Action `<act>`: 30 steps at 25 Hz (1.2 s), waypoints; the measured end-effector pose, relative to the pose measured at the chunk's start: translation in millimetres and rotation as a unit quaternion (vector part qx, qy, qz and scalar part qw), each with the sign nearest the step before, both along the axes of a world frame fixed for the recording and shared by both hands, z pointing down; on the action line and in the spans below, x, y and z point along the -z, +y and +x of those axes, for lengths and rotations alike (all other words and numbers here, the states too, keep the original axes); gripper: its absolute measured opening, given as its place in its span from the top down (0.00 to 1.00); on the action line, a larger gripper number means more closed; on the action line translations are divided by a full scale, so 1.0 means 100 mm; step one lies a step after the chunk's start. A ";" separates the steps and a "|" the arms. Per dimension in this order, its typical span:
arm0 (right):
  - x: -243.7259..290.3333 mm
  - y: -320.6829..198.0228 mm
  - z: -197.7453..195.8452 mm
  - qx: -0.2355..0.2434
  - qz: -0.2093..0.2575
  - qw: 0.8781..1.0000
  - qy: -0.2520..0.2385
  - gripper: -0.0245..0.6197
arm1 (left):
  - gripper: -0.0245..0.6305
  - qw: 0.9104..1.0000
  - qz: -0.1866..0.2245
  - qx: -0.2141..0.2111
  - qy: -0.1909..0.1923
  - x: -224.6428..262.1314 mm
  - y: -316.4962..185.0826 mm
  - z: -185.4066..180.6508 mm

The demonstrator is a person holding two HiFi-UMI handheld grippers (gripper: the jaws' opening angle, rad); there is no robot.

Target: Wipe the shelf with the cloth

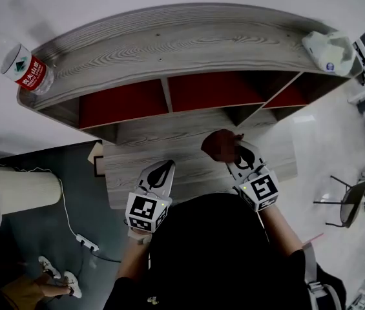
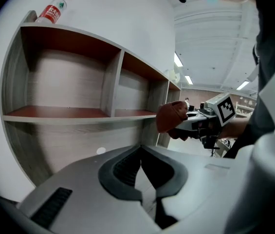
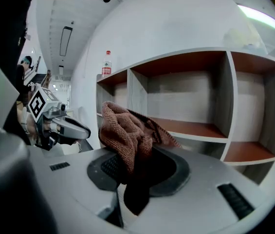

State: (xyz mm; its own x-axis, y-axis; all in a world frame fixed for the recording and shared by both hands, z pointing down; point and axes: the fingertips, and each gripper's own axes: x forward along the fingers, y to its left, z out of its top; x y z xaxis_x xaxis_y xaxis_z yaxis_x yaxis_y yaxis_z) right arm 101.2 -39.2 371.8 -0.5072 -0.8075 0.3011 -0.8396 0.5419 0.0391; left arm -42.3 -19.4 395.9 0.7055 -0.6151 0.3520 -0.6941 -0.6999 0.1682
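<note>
Shelf [image 1: 169,50]: one unit, grey wood grain, with a curved top board and red-lined insides. In the head view we count three openings in its top row, split by two uprights. It stands against a white wall.

On the floor to the left we note one white cylinder [image 1: 27,189] lying on a dark mat.

Grippers: two, both held in front of the shelf and below its top row. The left gripper [image 1: 165,166] sits lower and to the left. In its own view its jaws meet at the tips, and we see nothing between them. The right gripper [image 1: 234,152] sits higher and nearer the shelf. Its jaws are clamped on the cloth, which hides the tips.

On the shelf top we count two things, well apart. One clear plastic bottle [image 1: 17,63] with a red cap and a red label stands at the left end. One white crumpled packet [image 1: 329,51] lies at the right end.

Cloth [image 1: 218,146]: one, brown and knitted. It is bunched above the right gripper's jaws, with a dark tail hanging down between them. It is level with the front edge of the middle board, near the right upright. We cannot tell whether it touches the wood.

Smallest item: one white power strip [image 1: 86,242] on the mat, with one thin white cable.
</note>
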 end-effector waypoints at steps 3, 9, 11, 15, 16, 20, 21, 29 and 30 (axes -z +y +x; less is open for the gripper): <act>0.08 -0.01 0.01 -0.008 0.002 1.000 -0.012 0.82 | 0.95 1.000 0.021 -0.001 0.011 0.14 -0.02 0.00; 0.23 -0.05 -0.03 -0.013 0.010 1.000 -0.025 0.82 | 0.95 0.998 0.049 -0.004 0.031 0.34 -0.03 0.03; 0.27 -0.06 -0.04 -0.013 0.020 0.999 -0.023 0.82 | 0.95 0.998 0.051 -0.004 0.033 0.36 -0.03 0.04; 0.22 -0.03 -0.05 -0.001 0.017 1.000 -0.019 0.82 | 0.95 0.998 0.050 -0.001 0.036 0.36 -0.03 0.04; 0.23 -0.04 -0.05 -0.004 0.015 1.000 -0.023 0.82 | 0.95 0.998 0.049 -0.001 0.036 0.36 -0.03 0.04; 0.25 -0.05 -0.03 -0.019 0.006 0.999 -0.036 0.82 | 0.95 0.998 0.046 -0.007 0.039 0.36 -0.03 0.07; 0.23 -0.05 -0.03 -0.020 0.004 0.999 -0.036 0.82 | 0.95 0.998 0.046 -0.007 0.040 0.36 -0.03 0.07; 0.18 -0.02 0.01 -0.030 -0.005 0.999 -0.040 0.82 | 0.95 0.998 0.041 -0.006 0.041 0.34 -0.02 0.06; 0.17 -0.02 0.01 -0.029 -0.006 0.999 -0.039 0.82 | 0.95 0.998 0.039 -0.003 0.040 0.33 -0.03 0.04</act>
